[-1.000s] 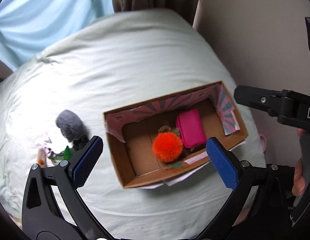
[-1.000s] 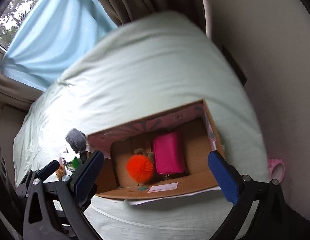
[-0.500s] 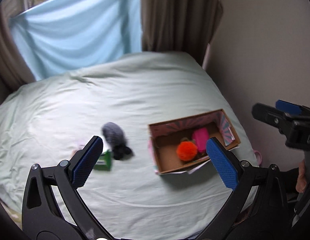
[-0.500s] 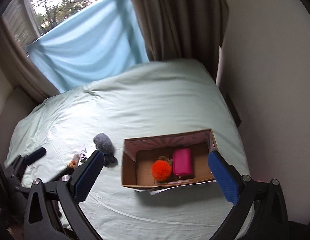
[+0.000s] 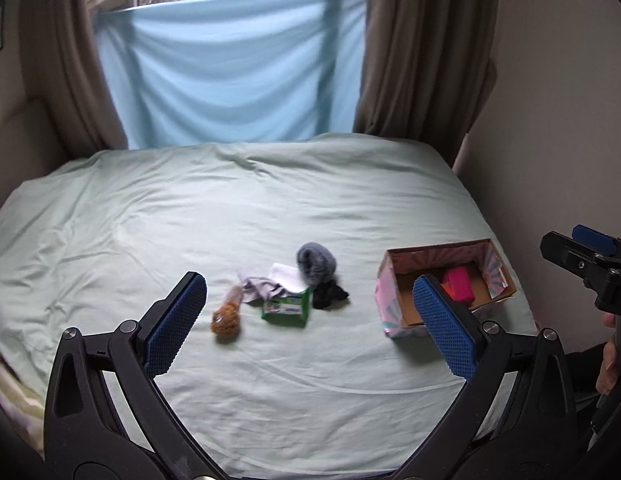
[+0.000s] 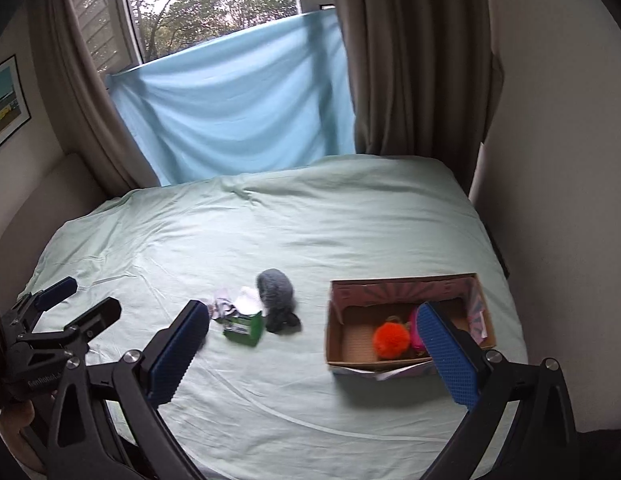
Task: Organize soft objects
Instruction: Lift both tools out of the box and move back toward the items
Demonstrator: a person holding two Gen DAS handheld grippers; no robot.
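Bed (image 5: pixel 270 208): pale green sheet, work surface.

Box (image 6: pixel 406 286): cardboard, open top, at 3 o'clock on the bed. Holds an orange pompom (image 6: pixel 390 340) and a pink pouch (image 5: pixel 457 285), side by side.

Loose pile, bed centre, at 9 o'clock from the box and well apart from it: grey puff (image 5: pixel 315 261); black item (image 5: pixel 328 296) touching it; green pack (image 5: pixel 286 307) with white tissue at its top; pale cloth (image 5: pixel 257 286); brown tuft (image 5: pixel 226 318) at the 9 o'clock end.

Left gripper (image 5: pixel 310 322): fingers spread wide, nothing held, raised above the bed.

Right gripper (image 6: pixel 316 354): fingers spread wide, nothing held, raised above the bed.

Step, judged: between picks; two items boxed, pile outstanding. Next move calls for lowering one gripper onto a pile item, likely the grey puff, nearest the box, and closing gently.

Writing: pack label blurred, unreadable. Gripper body carries small lettering, not legible.
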